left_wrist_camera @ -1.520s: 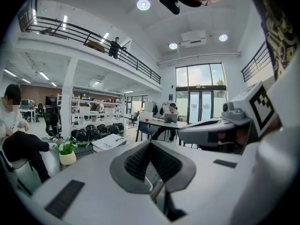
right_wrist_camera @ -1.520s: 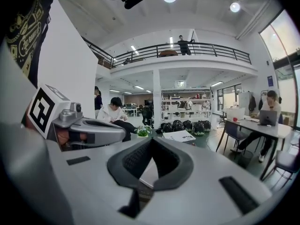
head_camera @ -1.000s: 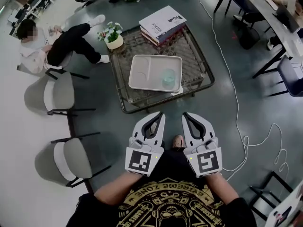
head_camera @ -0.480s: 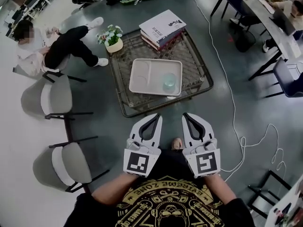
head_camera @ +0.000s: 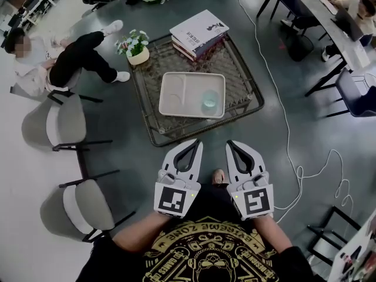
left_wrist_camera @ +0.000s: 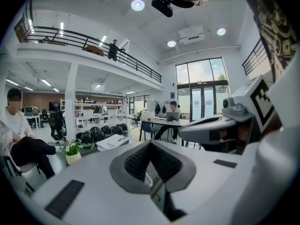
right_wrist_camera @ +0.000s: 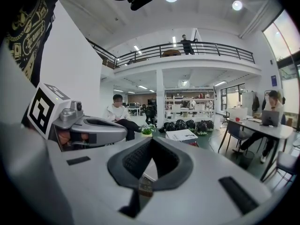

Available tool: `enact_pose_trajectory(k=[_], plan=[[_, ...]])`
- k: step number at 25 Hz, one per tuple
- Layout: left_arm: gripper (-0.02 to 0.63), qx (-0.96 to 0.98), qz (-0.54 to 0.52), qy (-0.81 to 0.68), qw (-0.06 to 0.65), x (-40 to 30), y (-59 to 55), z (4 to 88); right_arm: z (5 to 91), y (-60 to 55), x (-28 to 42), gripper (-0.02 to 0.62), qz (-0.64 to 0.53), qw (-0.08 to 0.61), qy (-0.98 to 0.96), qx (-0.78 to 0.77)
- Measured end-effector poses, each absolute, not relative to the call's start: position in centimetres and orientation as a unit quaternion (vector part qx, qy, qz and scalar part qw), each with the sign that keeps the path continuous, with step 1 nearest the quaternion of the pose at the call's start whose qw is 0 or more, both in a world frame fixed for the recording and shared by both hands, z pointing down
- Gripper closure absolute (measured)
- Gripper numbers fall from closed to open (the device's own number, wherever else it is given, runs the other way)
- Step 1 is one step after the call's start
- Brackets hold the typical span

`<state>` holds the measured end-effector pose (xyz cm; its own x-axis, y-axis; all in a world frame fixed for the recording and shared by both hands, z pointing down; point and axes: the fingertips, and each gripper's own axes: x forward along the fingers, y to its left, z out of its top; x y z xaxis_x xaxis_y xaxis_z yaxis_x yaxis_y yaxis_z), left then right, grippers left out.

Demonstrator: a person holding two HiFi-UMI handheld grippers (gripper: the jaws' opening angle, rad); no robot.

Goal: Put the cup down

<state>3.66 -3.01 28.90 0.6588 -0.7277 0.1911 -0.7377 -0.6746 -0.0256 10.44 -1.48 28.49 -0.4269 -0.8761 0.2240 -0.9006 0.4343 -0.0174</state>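
My jaws are closed together with nothing between them, on the left gripper (head_camera: 197,143) and on the right gripper (head_camera: 230,143) alike. I hold both near my body, well apart from the worktop (head_camera: 238,69), because I judge the cup (head_camera: 210,100) is already put down. It stands upright in the white tray (head_camera: 176,93), in its right near corner, and looks clear with a pale blue-green tint, short and round; if something is inside I cannot tell.

"EXTREME ZONE" on shirt (head_camera: 205,248) (upside down)
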Motion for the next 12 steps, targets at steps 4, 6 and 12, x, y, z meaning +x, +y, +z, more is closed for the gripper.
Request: enact_pose_trajectory(k=[4,6,12], plan=[[0.618,0.911,0.091,-0.401,0.026,3.4,-3.38,28.65,28.55,-1.77,10.15,0.592,0.067,0.092,-0.842,0.528],[0.618,0.911,0.089,-0.402,0.026,3.2,-3.45,28.65,28.66,-1.82,9.93,0.592,0.068,0.092,-0.841,0.529],[0.618,0.912,0.087,-0.401,0.026,2.78,-3.32,28.67,28.74,-1.88,9.89,0.592,0.068,0.098,-0.834,0.538]])
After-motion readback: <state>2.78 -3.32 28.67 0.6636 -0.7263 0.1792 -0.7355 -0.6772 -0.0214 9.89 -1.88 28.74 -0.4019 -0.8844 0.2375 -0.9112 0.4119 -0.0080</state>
